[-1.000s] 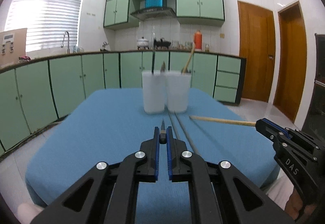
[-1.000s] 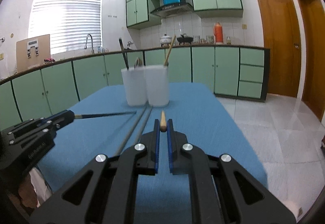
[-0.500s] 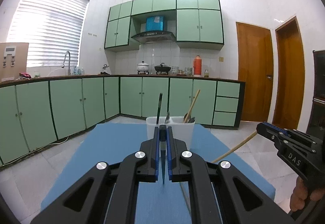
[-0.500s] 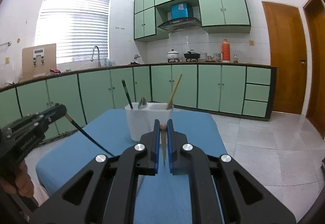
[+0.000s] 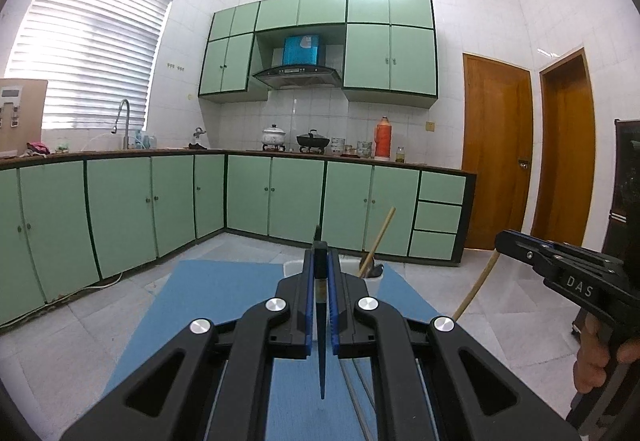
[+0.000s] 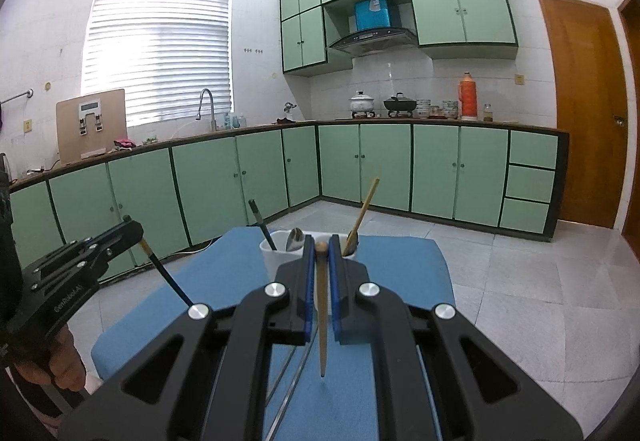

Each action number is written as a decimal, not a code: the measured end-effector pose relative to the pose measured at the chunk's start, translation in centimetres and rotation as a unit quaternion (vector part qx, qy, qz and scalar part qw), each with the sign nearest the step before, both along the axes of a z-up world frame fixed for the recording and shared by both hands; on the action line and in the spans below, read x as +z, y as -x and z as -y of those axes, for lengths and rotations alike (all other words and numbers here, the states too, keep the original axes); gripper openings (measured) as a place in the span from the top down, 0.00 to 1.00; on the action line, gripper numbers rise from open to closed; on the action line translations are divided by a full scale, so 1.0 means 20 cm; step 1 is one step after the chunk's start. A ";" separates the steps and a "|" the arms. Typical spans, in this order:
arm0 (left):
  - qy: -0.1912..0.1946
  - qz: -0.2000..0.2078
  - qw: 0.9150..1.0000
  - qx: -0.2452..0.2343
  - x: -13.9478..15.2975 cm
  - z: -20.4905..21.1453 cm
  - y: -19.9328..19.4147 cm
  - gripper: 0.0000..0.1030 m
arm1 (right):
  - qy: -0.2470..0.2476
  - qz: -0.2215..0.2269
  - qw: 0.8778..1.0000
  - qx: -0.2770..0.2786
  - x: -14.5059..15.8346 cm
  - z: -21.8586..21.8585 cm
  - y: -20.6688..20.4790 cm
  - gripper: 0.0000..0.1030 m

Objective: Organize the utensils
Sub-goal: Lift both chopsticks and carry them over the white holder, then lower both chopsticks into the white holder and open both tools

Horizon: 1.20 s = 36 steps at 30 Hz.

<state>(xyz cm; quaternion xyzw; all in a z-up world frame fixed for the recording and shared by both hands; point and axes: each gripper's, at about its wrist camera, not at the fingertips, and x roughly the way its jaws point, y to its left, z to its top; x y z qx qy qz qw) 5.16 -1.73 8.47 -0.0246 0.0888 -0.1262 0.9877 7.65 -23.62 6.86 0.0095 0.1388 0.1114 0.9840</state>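
Two white cups stand side by side near the far edge of the blue surface. The left cup holds a dark chopstick leaning left and a metal spoon; the right cup holds a wooden spoon leaning right. The left tool is clamped on a dark blue chopstick, tip pointing down above the surface's middle. The right tool is clamped on a wooden chopstick, also hanging tip-down above the surface, short of the cups. Two more thin dark sticks lie flat on the surface, running from the cups toward the near edge. The surface's left, right and far edges show bare cloth, with tiled floor beyond them.
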 end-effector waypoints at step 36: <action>0.026 0.061 0.998 0.016 0.31 0.05 -0.89 0.94 | -0.009 0.035 0.999 -0.009 0.26 -0.08 -0.85 0.94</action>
